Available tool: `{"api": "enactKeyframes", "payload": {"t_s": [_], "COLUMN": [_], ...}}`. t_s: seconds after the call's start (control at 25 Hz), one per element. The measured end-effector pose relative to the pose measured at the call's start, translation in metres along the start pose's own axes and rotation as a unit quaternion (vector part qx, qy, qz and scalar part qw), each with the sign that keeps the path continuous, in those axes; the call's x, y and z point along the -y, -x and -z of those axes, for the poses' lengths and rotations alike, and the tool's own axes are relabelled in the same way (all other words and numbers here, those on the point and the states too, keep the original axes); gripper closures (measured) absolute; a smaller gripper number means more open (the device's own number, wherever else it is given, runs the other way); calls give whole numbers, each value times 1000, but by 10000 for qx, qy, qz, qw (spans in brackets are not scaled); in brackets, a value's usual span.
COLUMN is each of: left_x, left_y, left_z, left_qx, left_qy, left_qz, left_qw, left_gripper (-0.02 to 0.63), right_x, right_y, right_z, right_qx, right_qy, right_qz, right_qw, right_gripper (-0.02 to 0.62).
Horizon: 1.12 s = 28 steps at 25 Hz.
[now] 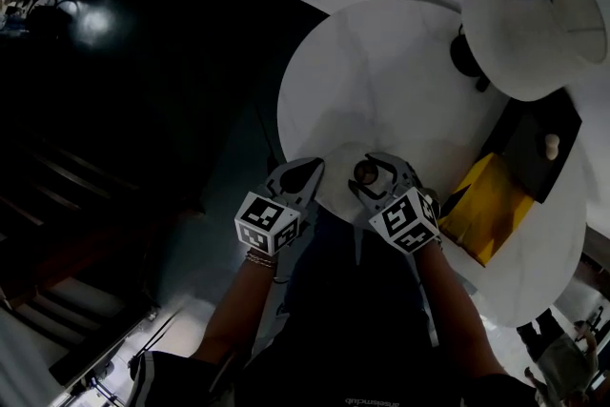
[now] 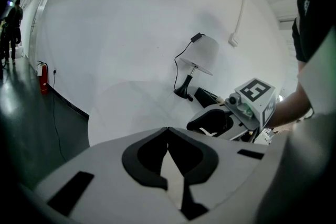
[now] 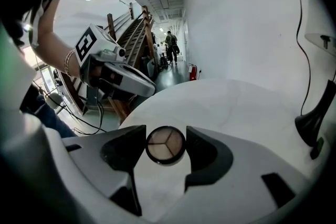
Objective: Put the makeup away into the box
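Dim room, dark floor, and a round white table point(image 1: 400, 62) by the pale wall. At the table's near edge the right gripper point(image 3: 165, 139) tilts downward, jaws clamped on a round makeup compact point(image 1: 366, 172). Beside it the left gripper point(image 2: 168, 131) hovers, closed and empty. A yellow box point(image 1: 486, 210) sits to the table's right.

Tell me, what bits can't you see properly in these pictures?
- Inside the box: in the head view it is too dark, and the small pale thing in it is too small to name.
- The lamp: in the right gripper view its shade is cut off by the right edge.
- The people in the corridor: too small in the right gripper view.
- Under the compact: it hides whether it touches the table.
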<state>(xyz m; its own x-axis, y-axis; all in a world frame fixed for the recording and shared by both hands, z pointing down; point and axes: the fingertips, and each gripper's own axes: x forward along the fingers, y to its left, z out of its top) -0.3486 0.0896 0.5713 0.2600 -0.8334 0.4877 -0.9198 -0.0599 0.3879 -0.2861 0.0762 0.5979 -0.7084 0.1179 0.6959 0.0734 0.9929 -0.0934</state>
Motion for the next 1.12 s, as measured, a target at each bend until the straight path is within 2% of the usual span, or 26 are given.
{"api": "enactKeyframes", "payload": {"t_s": [0.24,0.6,0.92,1.12], "left_x": [11,37,63,85], "left_y": [-6,-16,-35,-46], "left_z": [-17,-50,-78,-92], "left_qx": [96,175,291,297], "left_qy": [-60,-517,-886,-1090], "left_qz": [110,471,826,1091], "left_qw": [9999,9974,9922,9876], "left_gripper": [589,590,589,589], "right_x": [13,34,52,64], "right_y": [17,59,98,128], "right_z": [-18,-38,-50,-43], "right_qx": [214,552,926,1057], "right_qy": [-19,-131,-274,-476], "right_qz": [195,692,1210,1571], "right_qw": [9996,9960,9879,9808], "right_gripper": [341,341,341,341]}}
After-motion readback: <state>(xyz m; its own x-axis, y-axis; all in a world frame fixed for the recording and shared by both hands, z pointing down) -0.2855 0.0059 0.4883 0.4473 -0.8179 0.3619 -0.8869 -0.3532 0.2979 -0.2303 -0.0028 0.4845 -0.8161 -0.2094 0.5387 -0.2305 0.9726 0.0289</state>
